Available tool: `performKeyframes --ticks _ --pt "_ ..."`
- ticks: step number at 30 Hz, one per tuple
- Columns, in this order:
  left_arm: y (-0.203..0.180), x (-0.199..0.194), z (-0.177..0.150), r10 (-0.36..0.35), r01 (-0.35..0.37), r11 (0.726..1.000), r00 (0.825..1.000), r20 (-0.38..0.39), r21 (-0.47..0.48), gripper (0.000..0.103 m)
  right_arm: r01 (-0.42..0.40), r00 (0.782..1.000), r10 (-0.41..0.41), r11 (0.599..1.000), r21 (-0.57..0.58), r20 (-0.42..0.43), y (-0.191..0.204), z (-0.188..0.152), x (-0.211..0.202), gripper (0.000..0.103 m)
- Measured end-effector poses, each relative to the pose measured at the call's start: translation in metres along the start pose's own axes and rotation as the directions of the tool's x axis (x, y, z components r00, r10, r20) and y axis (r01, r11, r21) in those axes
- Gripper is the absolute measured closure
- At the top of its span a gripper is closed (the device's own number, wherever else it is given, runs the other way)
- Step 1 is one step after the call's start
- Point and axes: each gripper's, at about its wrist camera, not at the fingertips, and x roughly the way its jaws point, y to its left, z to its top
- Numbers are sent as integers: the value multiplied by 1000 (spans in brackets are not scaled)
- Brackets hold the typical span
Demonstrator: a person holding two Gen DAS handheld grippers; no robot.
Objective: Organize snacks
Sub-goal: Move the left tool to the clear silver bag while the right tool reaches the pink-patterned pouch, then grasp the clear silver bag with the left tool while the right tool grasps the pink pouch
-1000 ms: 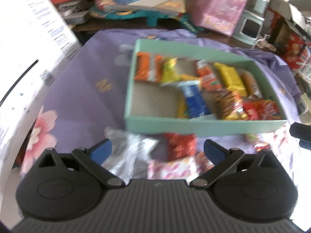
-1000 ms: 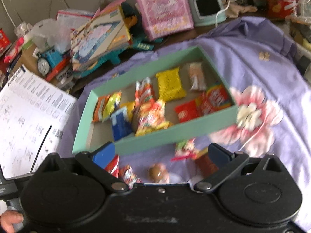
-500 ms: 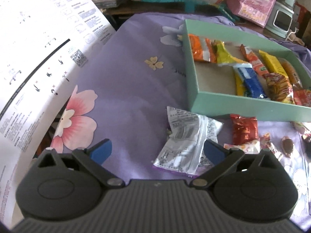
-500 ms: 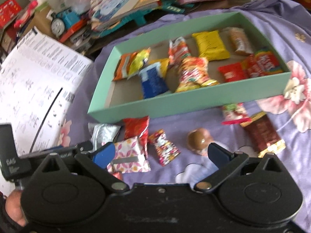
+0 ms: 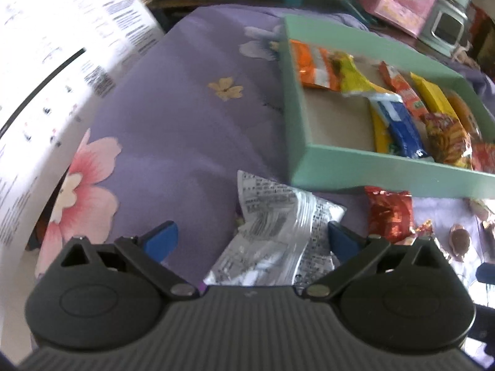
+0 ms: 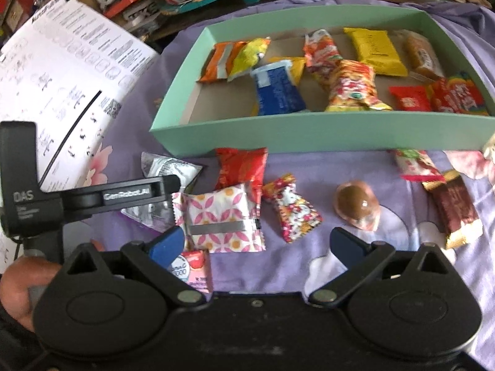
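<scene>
on the left tool (image 6: 167,182), spread wide over a silver packet (image 5: 275,235), lettering reads "das".

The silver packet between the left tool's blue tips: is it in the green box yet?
Out. The silver packet lies on the purple cloth just outside the green box, between the open left gripper fingers.

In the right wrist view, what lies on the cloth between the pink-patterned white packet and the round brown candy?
One small twisted wrapper in red and yellow, lying between the pink-patterned packet and the brown candy; it shows only in the right wrist view.
</scene>
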Motion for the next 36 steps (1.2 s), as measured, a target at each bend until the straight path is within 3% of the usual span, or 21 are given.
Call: performKeyframes --ticks 13,14,16,18,23,30,36 --pt "44 -9 -11 12 -12 998 1000 -3 -57 0 63 998 -65 992 -113 -16 38 3 46 0" --pt "44 -8 -10 11 -11 998 1000 -4 -58 0 73 997 -74 989 -127 -6 40 2 47 3" --pt "42 -6 -10 13 -13 999 1000 -9 -51 0 106 994 -104 981 -162 22 43 1 46 19" --pt "39 -3 -10 14 -15 999 1000 -14 -38 0 113 993 -108 978 -175 39 43 0 44 44" --pt "27 0 -10 23 -23 1000 1000 -11 -4 0 66 998 -62 989 -133 29 32 2 39 53" --pt "11 -7 -17 42 -43 997 999 23 68 16 31 999 -29 996 -81 34 14 -4 25 78" --pt "5 -17 -23 19 -22 996 999 30 84 22 -75 997 75 997 17 25 -7 -5 9 92"
